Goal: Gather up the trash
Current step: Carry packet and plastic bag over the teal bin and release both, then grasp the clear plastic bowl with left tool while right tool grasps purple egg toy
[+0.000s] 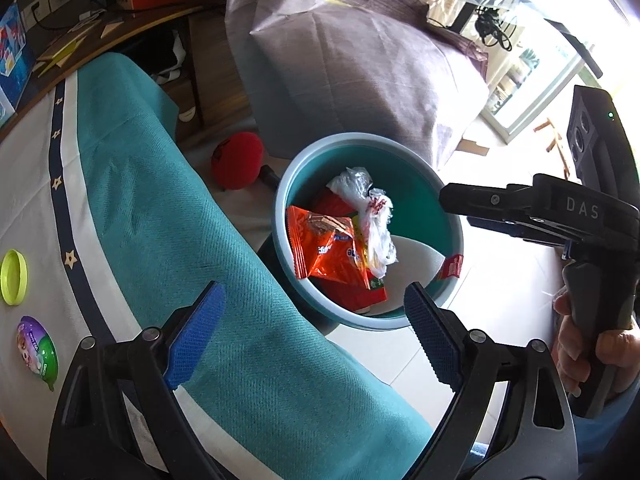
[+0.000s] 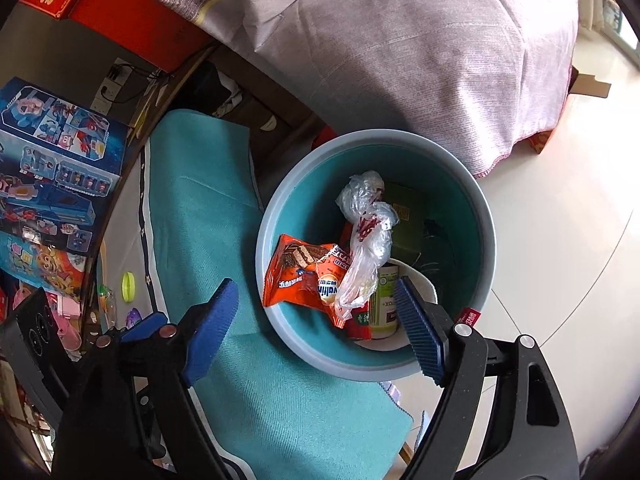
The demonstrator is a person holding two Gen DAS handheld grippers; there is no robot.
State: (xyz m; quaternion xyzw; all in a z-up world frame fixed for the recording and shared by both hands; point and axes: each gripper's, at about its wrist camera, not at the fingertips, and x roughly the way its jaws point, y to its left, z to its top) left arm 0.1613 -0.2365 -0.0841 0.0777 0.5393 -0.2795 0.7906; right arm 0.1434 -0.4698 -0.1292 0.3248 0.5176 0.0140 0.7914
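A teal trash bin (image 2: 480, 216) with a pale blue rim stands on the floor beside the table. In it lie an orange snack wrapper (image 2: 304, 276), a crumpled clear plastic bag (image 2: 366, 236), a red packet (image 2: 358, 326), a green box (image 2: 406, 208) and a white can (image 2: 386, 300). My right gripper (image 2: 316, 284) hangs open over the bin with nothing between its fingers. It also shows in the left wrist view as the right gripper (image 1: 454, 208), held by a hand. My left gripper (image 1: 314, 292) is open and empty above the teal tablecloth (image 1: 180, 220). A yellow-green lid (image 1: 14, 278) and a purple-green foil lid (image 1: 38, 354) lie on the table.
Furniture under a grey-purple cloth (image 1: 360, 64) stands just behind the bin. A red ball (image 1: 236, 160) lies on the floor between table and bin. Toy boxes (image 2: 52, 184) are stacked at the table's far side. Pale floor tiles (image 2: 560, 240) stretch to the right.
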